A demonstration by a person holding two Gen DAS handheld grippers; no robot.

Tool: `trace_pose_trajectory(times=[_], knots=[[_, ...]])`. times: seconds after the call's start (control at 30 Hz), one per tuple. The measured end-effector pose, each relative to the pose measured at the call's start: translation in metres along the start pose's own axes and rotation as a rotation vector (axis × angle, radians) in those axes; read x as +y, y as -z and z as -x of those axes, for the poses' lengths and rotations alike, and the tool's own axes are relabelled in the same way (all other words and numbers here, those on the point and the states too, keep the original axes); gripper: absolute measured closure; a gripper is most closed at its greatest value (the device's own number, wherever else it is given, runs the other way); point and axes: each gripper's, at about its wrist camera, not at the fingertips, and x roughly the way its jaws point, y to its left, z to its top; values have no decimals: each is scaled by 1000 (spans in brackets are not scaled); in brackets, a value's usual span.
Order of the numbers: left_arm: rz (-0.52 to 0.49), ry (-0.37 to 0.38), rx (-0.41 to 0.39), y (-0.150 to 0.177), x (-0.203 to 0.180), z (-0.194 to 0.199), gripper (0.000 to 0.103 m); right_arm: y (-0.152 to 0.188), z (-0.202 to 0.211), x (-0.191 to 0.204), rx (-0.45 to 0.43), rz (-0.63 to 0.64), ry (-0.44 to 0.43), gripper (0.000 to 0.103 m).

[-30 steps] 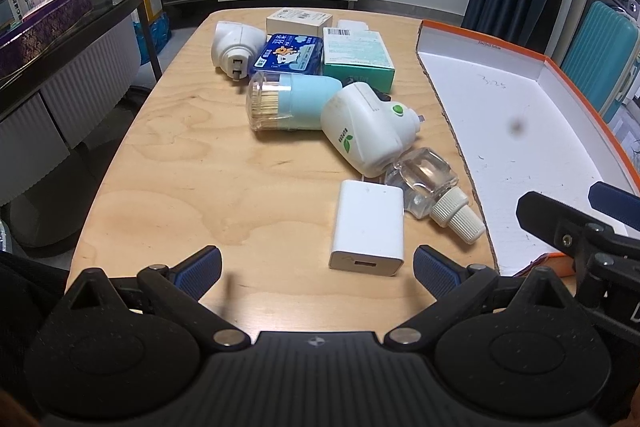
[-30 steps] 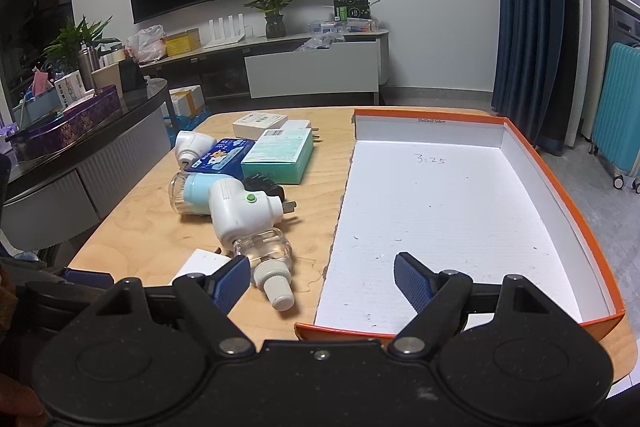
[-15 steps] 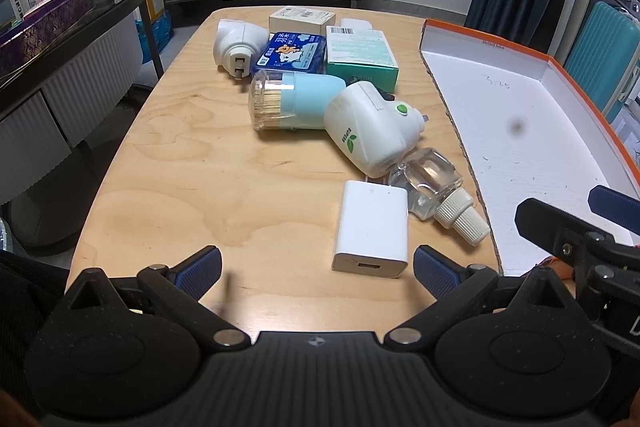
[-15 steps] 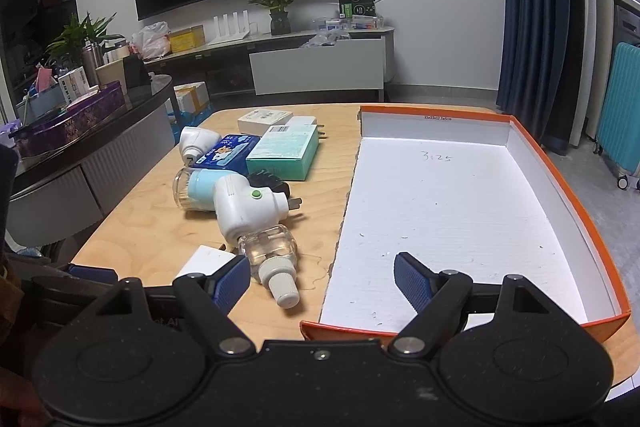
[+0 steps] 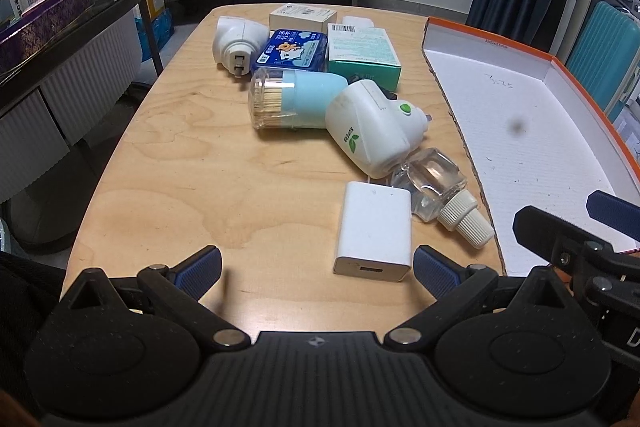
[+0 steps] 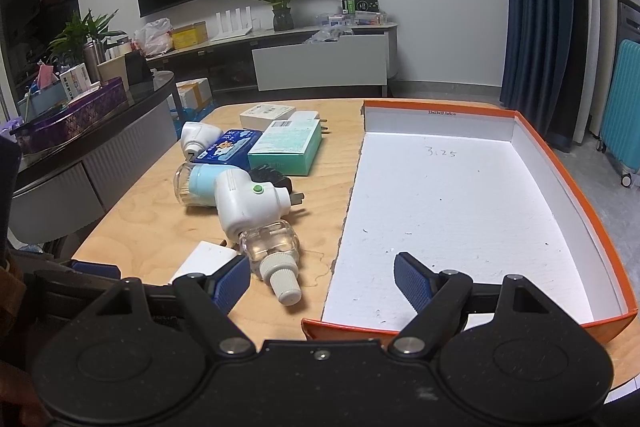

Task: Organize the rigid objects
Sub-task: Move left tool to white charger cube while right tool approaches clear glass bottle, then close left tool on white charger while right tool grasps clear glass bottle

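Orange-rimmed cardboard box on the wooden table, white floor bare but for specks. Left of it lie the objects: a clear jar of toothpicks on its side, mouth toward the left; a white plug-in vaporizer with bottle, cap toward the camera; a flat white charger, port nearest. Left gripper and right gripper both gape wide, holding nothing.

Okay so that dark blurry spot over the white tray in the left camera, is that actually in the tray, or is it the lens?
Likely the lens: the left wrist view shows a soft dark smudge over the tray; the right wrist view shows the same tray floor with only tiny specks, no such blot. Both views bow straight edges, fisheye-style.
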Motion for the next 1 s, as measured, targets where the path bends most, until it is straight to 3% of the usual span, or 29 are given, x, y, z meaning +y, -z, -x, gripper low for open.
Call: trace_pose_trajectory(times=[0.2,0.3,0.4,0.47,0.53,0.77,0.93,1.0], knots=[[-27,-4,-15,-4,-4,-8,0,1,-4,-1,8,2,3,10],[-41,15,-14,-6,-6,-16,10,2,-9,-2,23,11,-3,10],[-59,34,-42,-5,-7,-18,25,1,-14,-2,34,22,-4,10],[-61,40,-64,-5,-5,-16,51,-3,-20,0,45,36,-19,10],[-60,52,-74,-5,-1,-15,61,-7,-28,3,62,57,-41,10],[-2,34,-104,-7,28,-7,62,-16,-68,23,150,128,-112,11],[37,27,-128,-12,42,-1,62,-17,-94,33,203,154,-104,24],[40,35,-130,-13,42,-1,62,-19,-95,33,189,161,-108,42]])
